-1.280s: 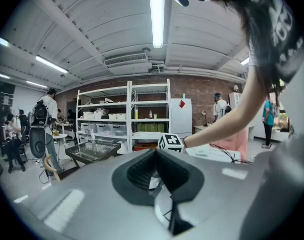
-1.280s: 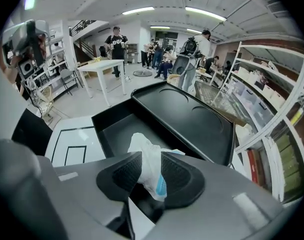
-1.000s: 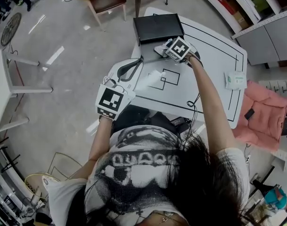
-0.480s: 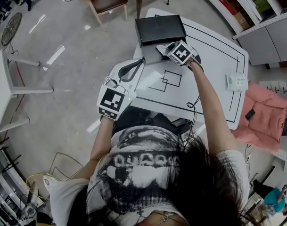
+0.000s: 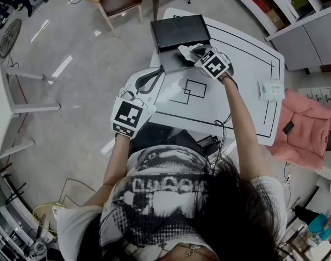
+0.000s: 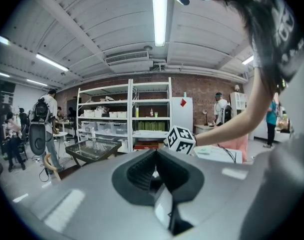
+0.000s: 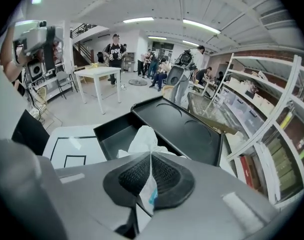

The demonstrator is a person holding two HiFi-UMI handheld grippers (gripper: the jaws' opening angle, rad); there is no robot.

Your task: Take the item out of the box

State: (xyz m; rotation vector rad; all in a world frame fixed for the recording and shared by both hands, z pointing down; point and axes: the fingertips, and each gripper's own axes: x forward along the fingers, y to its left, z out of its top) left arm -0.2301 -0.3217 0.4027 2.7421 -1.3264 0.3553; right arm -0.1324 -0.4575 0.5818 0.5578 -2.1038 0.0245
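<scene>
R tool (image 7: pixel 151 185) grips bag (image 7: pixel 143 138), prob. plastic, over box (image 7: pixel 113 132), white table (image 5: pixel 247 75), shelves (image 7: pixel 264 109)

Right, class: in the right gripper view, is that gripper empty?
No, the right gripper has its jaws shut on a white packet, held just above the open black box.

From overhead, the right gripper (image 5: pixel 188 51) covers most of the white packet (image 5: pixel 182 50), and its marker cube (image 5: pixel 213 63) hides the jaws there. Up close, the packet's lower end is lost between the clamped pads (image 7: pixel 166 176). The gripper's grey body blocks the near side of the black box (image 7: pixel 112 134). Print on the small pack (image 5: pixel 272 89) is too small to read.
</scene>
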